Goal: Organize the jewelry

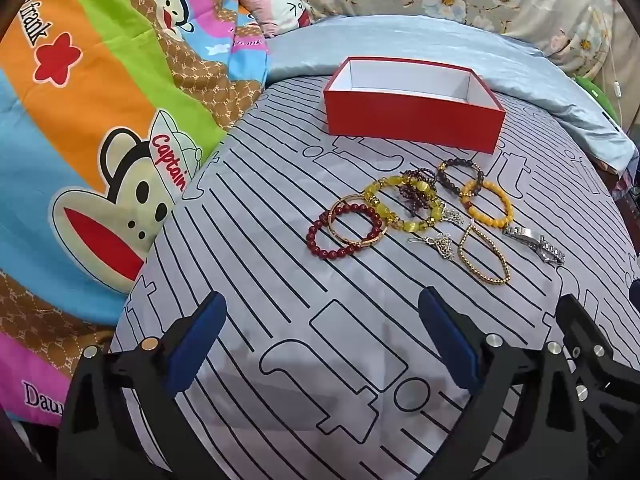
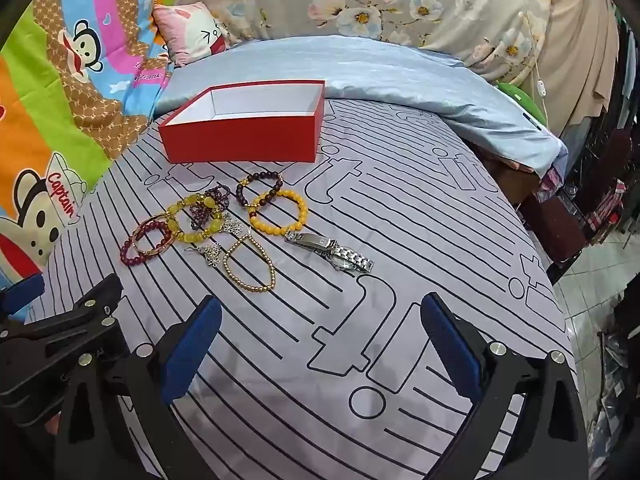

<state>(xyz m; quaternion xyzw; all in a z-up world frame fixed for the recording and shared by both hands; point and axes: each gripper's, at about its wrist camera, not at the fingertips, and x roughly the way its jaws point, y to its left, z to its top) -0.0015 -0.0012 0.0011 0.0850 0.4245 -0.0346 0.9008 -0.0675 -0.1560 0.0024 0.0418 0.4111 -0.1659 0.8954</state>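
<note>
An open red box (image 1: 412,120) with a white, empty inside stands on the striped grey sheet; it also shows in the right wrist view (image 2: 244,144). In front of it lie several pieces: a dark red bead bracelet (image 1: 344,232) under a gold bangle (image 1: 357,220), a yellow bead bracelet (image 1: 404,204), a purple bead tangle (image 1: 418,188), a dark bead bracelet (image 1: 460,178), an amber bead bracelet (image 1: 488,204), a gold bead chain (image 1: 484,256), silver earrings (image 1: 442,246) and a silver watch (image 2: 332,252). My left gripper (image 1: 322,308) and right gripper (image 2: 320,312) are open, empty, short of the jewelry.
A colourful cartoon quilt (image 1: 100,120) lies at the left. A light blue blanket (image 2: 400,76) and floral bedding (image 2: 380,0) lie behind the box. The bed's right edge drops to a tiled floor (image 2: 600,280).
</note>
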